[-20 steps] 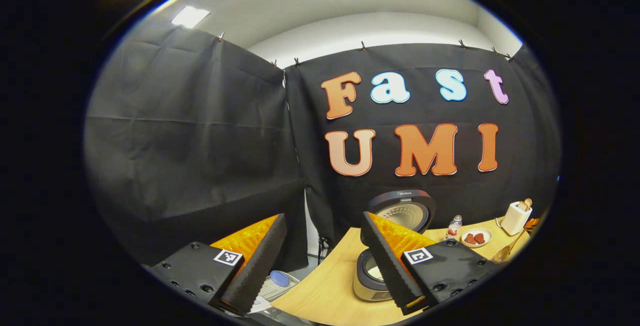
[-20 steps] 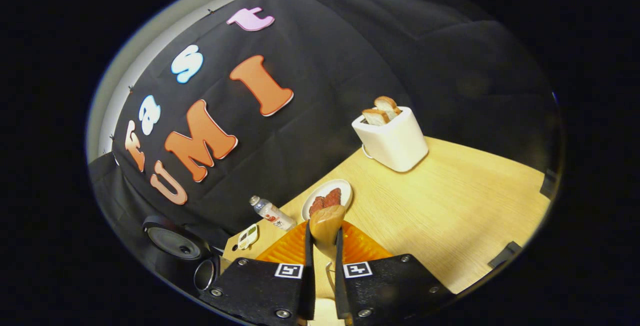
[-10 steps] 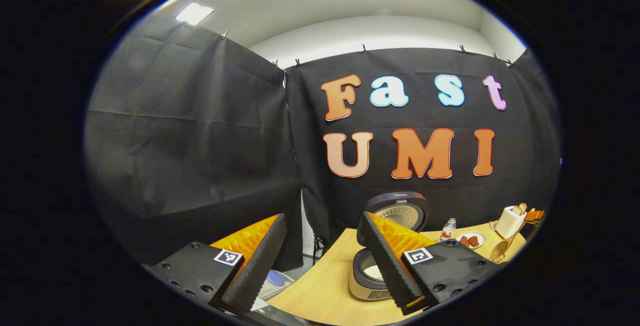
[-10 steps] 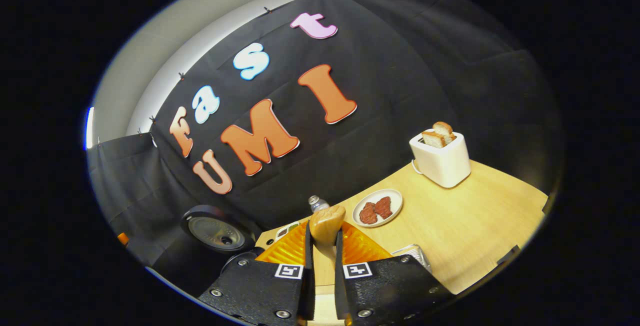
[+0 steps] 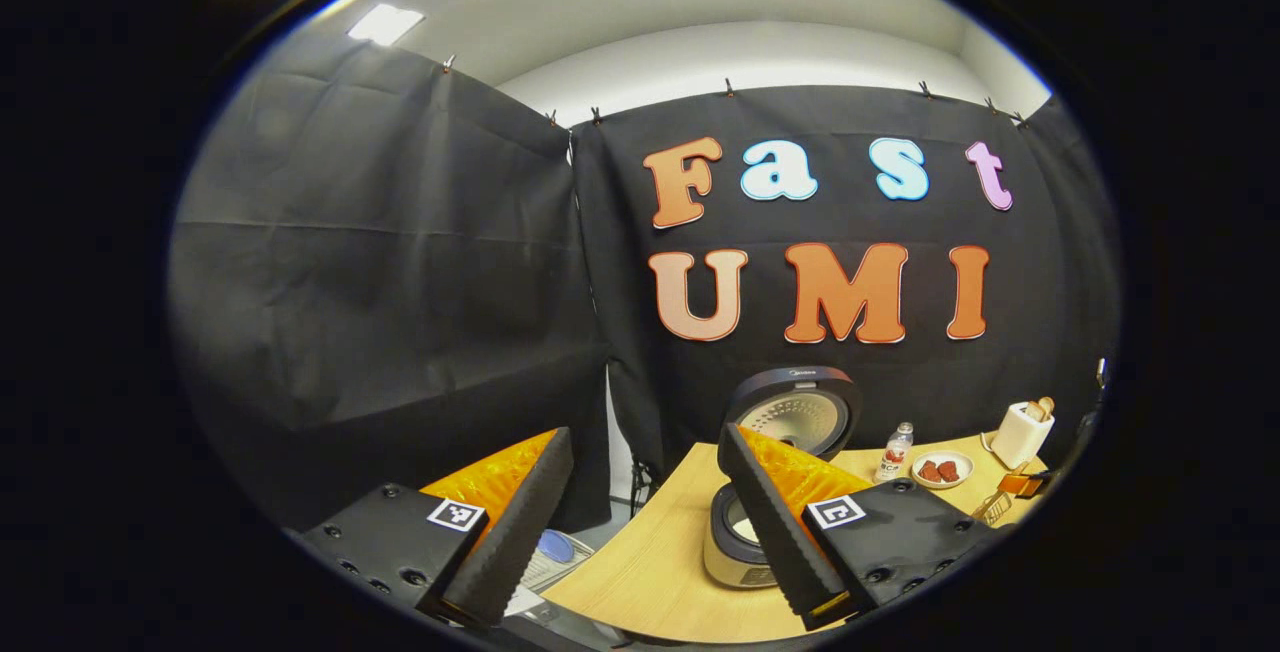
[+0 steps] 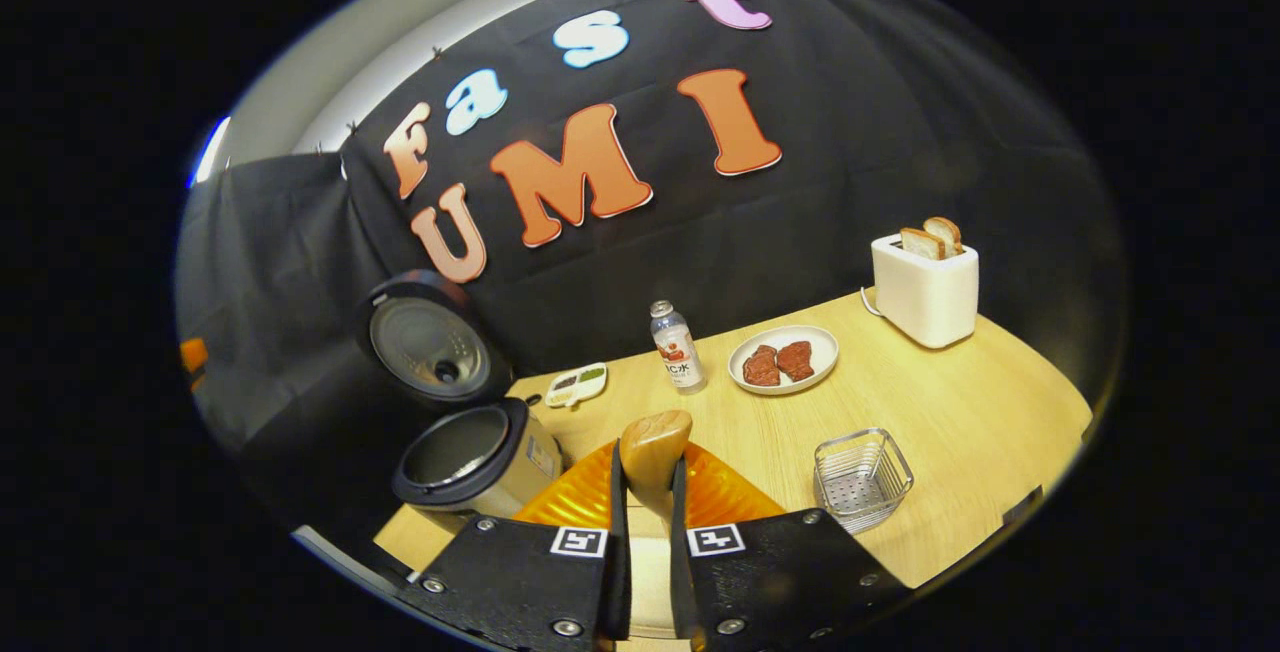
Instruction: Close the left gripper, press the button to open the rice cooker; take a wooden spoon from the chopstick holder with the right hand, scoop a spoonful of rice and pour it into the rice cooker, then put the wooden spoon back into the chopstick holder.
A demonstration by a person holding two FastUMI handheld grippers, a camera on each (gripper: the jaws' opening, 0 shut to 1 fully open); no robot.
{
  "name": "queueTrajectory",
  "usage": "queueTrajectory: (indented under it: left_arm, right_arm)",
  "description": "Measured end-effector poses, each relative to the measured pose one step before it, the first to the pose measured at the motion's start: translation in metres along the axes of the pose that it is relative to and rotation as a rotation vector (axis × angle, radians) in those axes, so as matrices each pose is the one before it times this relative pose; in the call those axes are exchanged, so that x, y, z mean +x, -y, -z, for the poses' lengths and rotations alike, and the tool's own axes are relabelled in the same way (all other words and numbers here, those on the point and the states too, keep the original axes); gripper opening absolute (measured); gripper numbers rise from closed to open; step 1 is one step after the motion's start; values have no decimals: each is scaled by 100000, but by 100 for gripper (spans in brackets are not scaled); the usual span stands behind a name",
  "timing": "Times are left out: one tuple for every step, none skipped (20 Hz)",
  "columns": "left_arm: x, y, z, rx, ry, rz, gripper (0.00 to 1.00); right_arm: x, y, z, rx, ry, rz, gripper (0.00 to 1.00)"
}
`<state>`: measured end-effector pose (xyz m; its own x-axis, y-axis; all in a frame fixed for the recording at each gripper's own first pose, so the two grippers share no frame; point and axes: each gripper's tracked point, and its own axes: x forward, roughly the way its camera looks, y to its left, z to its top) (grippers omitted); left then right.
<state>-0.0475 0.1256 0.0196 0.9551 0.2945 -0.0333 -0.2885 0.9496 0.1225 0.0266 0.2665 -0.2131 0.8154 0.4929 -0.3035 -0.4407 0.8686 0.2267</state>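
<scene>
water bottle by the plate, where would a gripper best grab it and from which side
Grip the water bottle around its mid body, coming from the near, open table side. It stands upright, with the plate of meat close on one side and the booth wall behind, so a level approach from the front looks safest.

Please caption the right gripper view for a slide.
Right gripper holding wooden spoon beside the open rice cooker on the table.
</scene>
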Motion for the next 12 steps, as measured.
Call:
queueTrajectory:
  left_arm:
    - [-26,-72,164,477,-617,-379,99]
    - [-70,-130,163,349,-607,-371,99]
    - [-210,-98,119,321,-535,-286,98]
    - [-64,-170,155,505,-268,-356,98]
    - [-53,-157,-53,581,-126,-540,97]
    - [-97,-201,78,345,-63,-456,97]
    - [-76,-56,-54,104,40,-181,97]
    - [-77,-137,140,26,-21,-35,97]
    - [42,38,10,-1,-68,-146,97]
    - [-109,-188,141,-18,-63,-86,97]
    - [42,-36,144,-185,-14,-160,97]
    - [-87,-151,74,-437,58,-4,97]
  right_arm:
    - [279,-1,742,-4322,-454,1024,15]
    - [177,134,626,-3796,0,1082,15]
    - [81,-215,527,-3112,274,523,15]
    - [166,-196,527,-2597,-382,278,15]
    - [-43,-277,812,-2095,-1018,243,15]
    - [55,-133,702,-1863,-1235,540,15]
    - [-50,-217,689,-1242,-1412,424,15]
    - [-147,-10,302,-367,-293,673,15]
    - [-104,60,4,120,75,1023,15]
    - [-49,30,210,692,-996,638,16]
    - [-48,80,358,1896,-1742,1076,15]
    - [-144,144,333,2944,-1962,1060,15]
